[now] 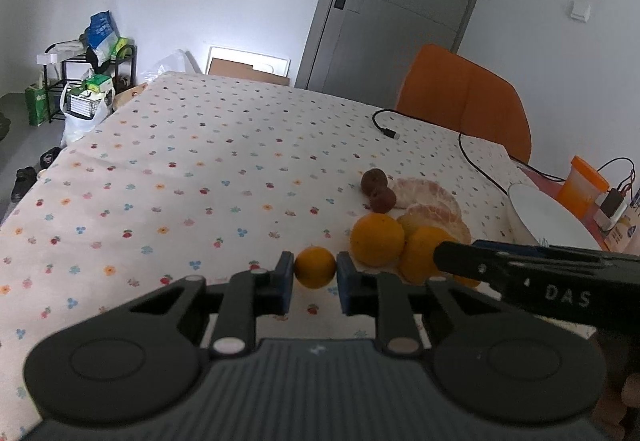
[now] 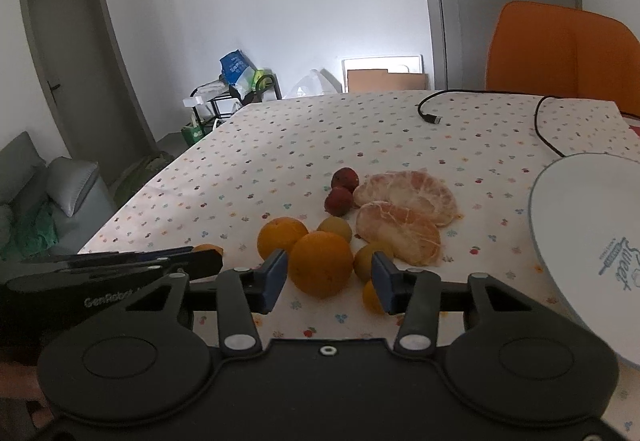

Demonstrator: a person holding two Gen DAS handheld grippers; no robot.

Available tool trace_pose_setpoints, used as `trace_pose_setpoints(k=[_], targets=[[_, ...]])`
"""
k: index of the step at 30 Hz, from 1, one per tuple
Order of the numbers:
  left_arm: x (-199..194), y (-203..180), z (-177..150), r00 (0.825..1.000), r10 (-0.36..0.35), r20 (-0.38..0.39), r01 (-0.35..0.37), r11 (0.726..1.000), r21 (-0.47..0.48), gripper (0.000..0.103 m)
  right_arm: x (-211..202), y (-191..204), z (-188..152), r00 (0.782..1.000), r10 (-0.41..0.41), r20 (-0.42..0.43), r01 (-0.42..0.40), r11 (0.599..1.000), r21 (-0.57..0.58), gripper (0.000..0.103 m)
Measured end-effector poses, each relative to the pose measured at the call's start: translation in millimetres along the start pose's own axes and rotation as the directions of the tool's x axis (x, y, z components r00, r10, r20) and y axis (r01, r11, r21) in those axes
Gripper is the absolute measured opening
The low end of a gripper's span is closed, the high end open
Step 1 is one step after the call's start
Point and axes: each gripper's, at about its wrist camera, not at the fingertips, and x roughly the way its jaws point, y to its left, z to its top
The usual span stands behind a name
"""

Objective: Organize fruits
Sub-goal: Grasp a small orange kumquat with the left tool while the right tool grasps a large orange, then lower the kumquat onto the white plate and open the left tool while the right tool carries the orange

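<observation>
White plate (image 2: 560, 225) at right, printed "Sweet". Black left gripper (image 1: 315, 273) lettered "DAS"/"GenRobot", pinching small orange (image 1: 315, 267) on floral tablecloth (image 1: 200, 169), left of fruit pile. Right gripper (image 2: 329, 273) partly spread around big orange (image 2: 320, 265), pads not touching.

I see a small orange (image 1: 315, 267) on the flowered cloth, apart from the pile: two bigger oranges (image 2: 319, 264), yellowish small fruits (image 2: 335, 228), two dark red ones (image 2: 345, 179), two peeled citrus halves (image 2: 406, 193) touching.
</observation>
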Motion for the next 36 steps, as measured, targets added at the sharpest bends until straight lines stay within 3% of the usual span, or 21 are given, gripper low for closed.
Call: trace_pose_setpoints(k=[7,9,19,28,36], targets=[[-8.9,3.8,0.8,1.000,0.015,0.017,-0.015,1.000,-0.010,0.021,12.2,11.4,0.6,1.000,-0.025,-0.016,0.024,0.998,-0.061,0.047],[-11.3,4.5,1.2,1.000,0.015,0.019,-0.015,1.000,-0.009,0.021,13.1,14.9,0.6,0.999,-0.044,-0.020,0.042,0.996,-0.083,0.036],[-26.3,-1.0,4.2,0.999,0.000,0.049,0.000,1.000,0.005,0.021,-7.9,13.9,3.0,0.999,-0.043,0.027,0.044,0.997,-0.062,0.034],[-37.0,-29.2,8.4,0.996,-0.021,0.082,0.018,0.999,0.039,0.021,-41.2,-4.0,4.7,0.995,-0.056,0.086,0.057,0.998,-0.009,0.034],[-49.0,-70.5,15.9,0.987,-0.087,0.134,0.075,0.993,0.088,0.021,-72.0,-20.2,3.5,0.986,-0.098,0.133,0.098,0.995,0.005,0.034]])
